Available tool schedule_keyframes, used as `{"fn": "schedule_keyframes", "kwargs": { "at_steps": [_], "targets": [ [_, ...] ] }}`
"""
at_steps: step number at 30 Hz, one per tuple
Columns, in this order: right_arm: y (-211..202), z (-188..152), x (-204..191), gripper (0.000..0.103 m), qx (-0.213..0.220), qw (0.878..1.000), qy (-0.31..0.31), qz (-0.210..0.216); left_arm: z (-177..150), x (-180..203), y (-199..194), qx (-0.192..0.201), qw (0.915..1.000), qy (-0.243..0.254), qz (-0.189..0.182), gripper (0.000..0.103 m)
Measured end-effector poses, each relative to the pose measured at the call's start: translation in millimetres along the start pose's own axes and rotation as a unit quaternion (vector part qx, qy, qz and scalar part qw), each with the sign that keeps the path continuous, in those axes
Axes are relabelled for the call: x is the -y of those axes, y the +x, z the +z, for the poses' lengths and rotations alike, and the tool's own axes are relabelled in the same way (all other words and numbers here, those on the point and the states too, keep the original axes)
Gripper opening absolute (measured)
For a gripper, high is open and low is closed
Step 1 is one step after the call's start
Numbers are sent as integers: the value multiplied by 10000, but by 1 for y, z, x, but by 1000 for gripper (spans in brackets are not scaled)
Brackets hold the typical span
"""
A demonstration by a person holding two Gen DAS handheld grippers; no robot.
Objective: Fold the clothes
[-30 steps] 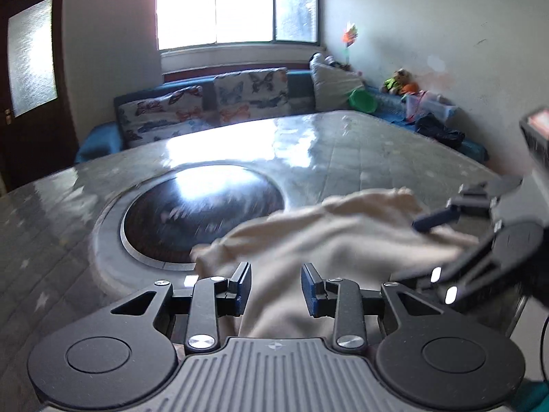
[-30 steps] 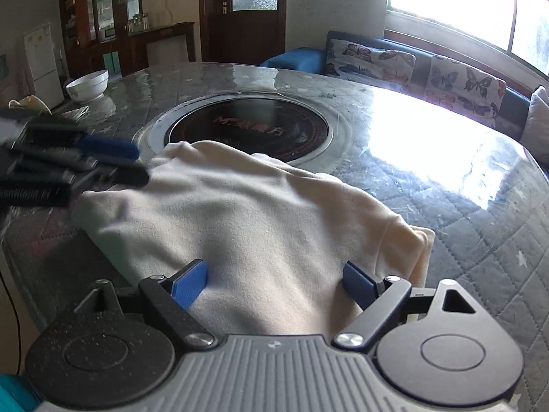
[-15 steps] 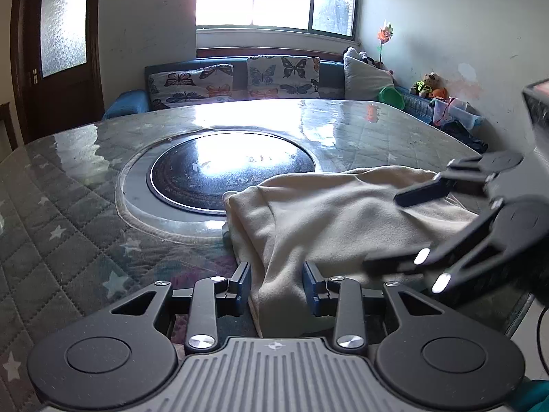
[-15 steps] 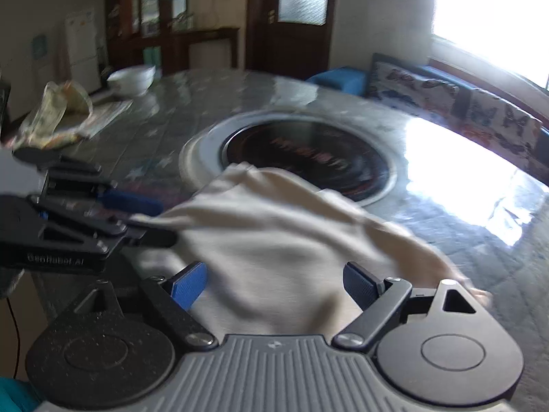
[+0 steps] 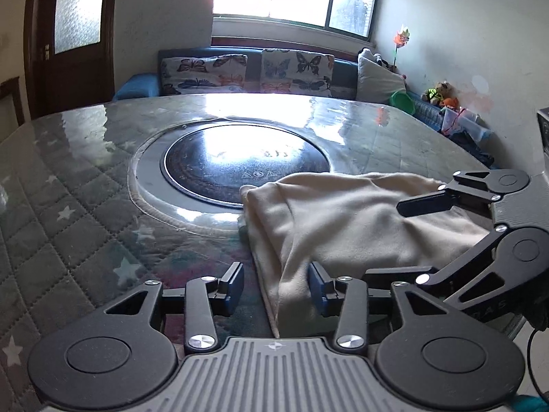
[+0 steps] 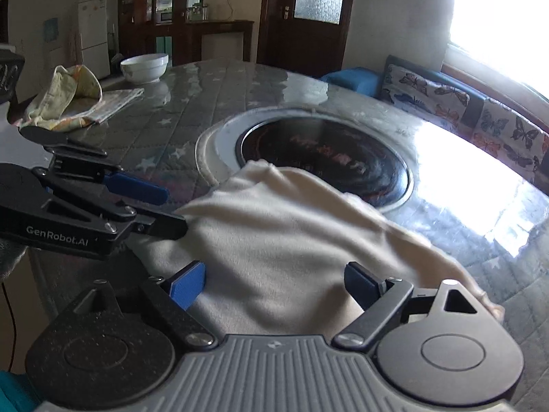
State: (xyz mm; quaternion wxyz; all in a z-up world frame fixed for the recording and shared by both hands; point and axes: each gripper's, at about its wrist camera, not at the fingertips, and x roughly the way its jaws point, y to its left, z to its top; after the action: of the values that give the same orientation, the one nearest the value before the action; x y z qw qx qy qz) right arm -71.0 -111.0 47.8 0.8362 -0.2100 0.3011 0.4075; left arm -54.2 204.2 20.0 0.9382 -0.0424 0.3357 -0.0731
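Note:
A cream garment (image 5: 346, 219) lies bunched on the near edge of the round table, partly over the dark centre disc; it also shows in the right wrist view (image 6: 284, 240). My left gripper (image 5: 276, 286) is open, its jaws either side of the garment's near left edge. My right gripper (image 6: 274, 283) is open wide just above the garment's near side. Each gripper shows in the other's view: the right one (image 5: 405, 237) at the garment's right side, the left one (image 6: 168, 211) at its left edge.
The quilted table (image 5: 68, 226) has a dark round centre disc (image 5: 245, 164). A white bowl (image 6: 144, 67) and a crumpled cloth on folded paper (image 6: 68, 96) sit at the far left. A cushioned bench (image 5: 247, 70) runs under the window.
Both grippers have shifted left around the table, so the garment now sits further right in the left view. The left jaws have opened a little wider around the garment's edge.

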Motion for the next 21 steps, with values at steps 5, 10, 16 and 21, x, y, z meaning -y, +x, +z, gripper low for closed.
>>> {"fn": "schedule_keyframes", "kwargs": {
  "at_steps": [5, 10, 16, 21],
  "targets": [
    [-9, 10, -12, 90, 98, 9991, -318, 281, 8, -10, -4, 59, 9998, -164, 90, 49],
    [-3, 14, -37, 86, 40, 9952, -776, 592, 17, -28, -6, -1, 9980, -574, 253, 54],
    [9, 15, -58, 71, -26, 9911, -1174, 633, 26, -44, -6, -111, 9931, -1168, 55, 61],
    [19, 14, -67, 51, -81, 9897, -1326, 525, 27, -43, 2, -255, 9876, -1534, -222, 67]
  ]
}}
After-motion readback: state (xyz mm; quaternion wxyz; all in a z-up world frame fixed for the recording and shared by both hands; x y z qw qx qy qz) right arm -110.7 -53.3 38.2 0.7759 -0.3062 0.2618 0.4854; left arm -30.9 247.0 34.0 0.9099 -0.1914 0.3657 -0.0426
